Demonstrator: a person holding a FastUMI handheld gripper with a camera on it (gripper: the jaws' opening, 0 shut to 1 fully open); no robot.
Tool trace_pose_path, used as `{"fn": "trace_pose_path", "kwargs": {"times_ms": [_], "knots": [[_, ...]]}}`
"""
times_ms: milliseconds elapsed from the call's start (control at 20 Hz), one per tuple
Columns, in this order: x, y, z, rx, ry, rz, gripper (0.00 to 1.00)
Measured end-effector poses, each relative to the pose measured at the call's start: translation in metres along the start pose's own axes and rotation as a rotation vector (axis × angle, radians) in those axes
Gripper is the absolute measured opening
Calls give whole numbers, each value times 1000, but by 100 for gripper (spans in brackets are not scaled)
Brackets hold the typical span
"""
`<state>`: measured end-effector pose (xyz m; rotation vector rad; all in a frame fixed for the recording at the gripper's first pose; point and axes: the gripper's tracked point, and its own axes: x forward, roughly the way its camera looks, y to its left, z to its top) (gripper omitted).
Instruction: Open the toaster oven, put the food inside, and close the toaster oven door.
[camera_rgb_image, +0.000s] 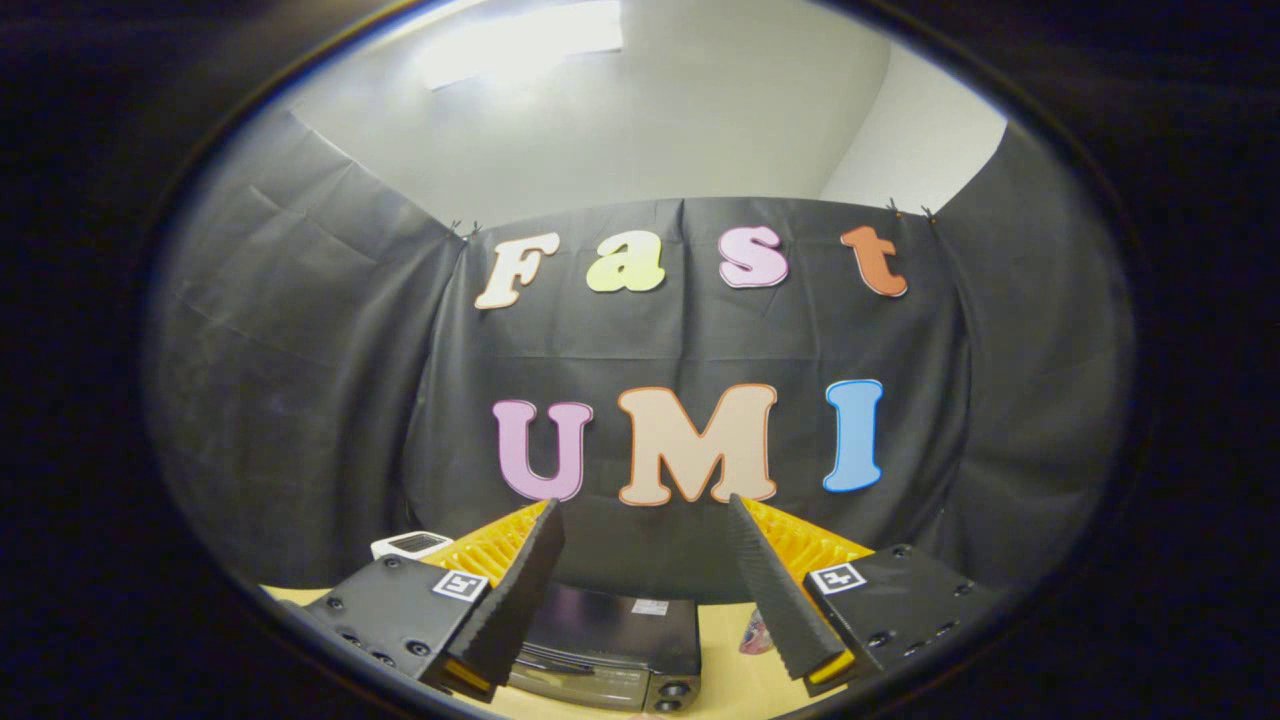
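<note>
Gripper (645, 520) fingers apart, holding nothing, high above table. Toaster oven (610, 650) low centre of frame, below/between fingers, door looks shut. Start or finished: can't tell. Pink item (755, 632) right of oven, unclear.

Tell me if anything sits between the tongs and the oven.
Nothing visible does. The tongs are open and hold nothing, raised above the table. The oven sits below, between the fingers, door seemingly shut. A small pinkish item lies beside the oven, off the path.
</note>
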<state>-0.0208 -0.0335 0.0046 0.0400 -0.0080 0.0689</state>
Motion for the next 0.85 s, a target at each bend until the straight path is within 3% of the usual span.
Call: {"fn": "trace_pose_path", "kwargs": {"times_ms": [500, 850], "knots": [[-3, -17, 0, -14, 0, 16, 100], [-15, -80, 1, 3, -1, -28, 100]]}}
